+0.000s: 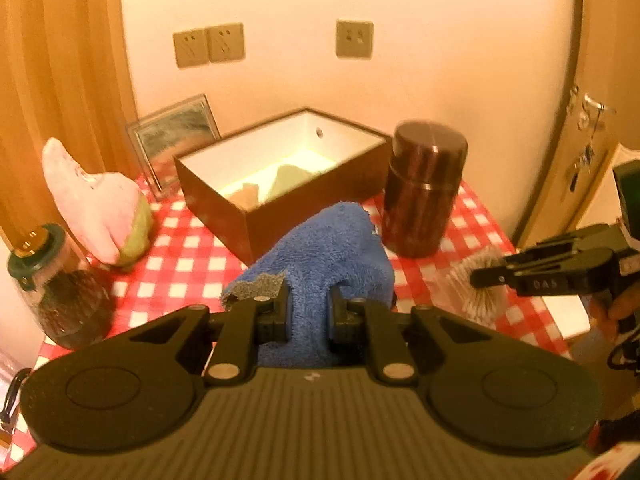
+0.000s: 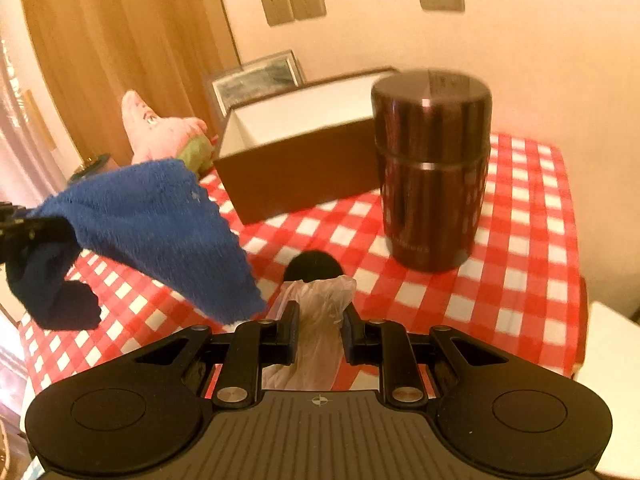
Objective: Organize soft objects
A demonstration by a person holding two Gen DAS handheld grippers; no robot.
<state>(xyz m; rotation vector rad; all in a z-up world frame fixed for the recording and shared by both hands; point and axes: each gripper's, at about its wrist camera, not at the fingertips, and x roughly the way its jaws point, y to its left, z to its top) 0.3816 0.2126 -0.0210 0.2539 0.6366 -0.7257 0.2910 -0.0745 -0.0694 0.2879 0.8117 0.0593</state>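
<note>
Left wrist view: left gripper (image 1: pixel 308 312) nearly closed, pads pinching a blue towel (image 1: pixel 332 248) by a bunched fold, so the rest drapes forward over the fingers. It hangs clear of the red checked tablecloth (image 1: pixel 176 264), likely lifted to carry to the brown box (image 1: pixel 280 168) straight ahead. The box is open-topped with a white inside, and 2 soft pieces already lie in it, so it reads as the drop spot. A pink plush (image 1: pixel 96 204) lies left of the box, not yet packed. A glass jar (image 1: pixel 52 284) stands near left, a dark canister (image 1: pixel 424 188) right of the box, a picture frame (image 1: pixel 176 132) leans on the wall behind. The right gripper (image 1: pixel 500 276) comes in from the right holding something pale and fringed; can't tell what from here.

Right wrist view: right gripper (image 2: pixel 320 332) narrowly open, pads clamped on a crumpled clear plastic bag (image 2: pixel 316 320) lifted off the cloth, contents unclear. The towel (image 2: pixel 160 232) hangs at left from the other gripper. The canister (image 2: pixel 432 168) stands between this gripper and the box's (image 2: pixel 296 168) near right corner, so a straight path risks knocking it. The plush (image 2: pixel 160 128) sits beyond the towel.
</note>
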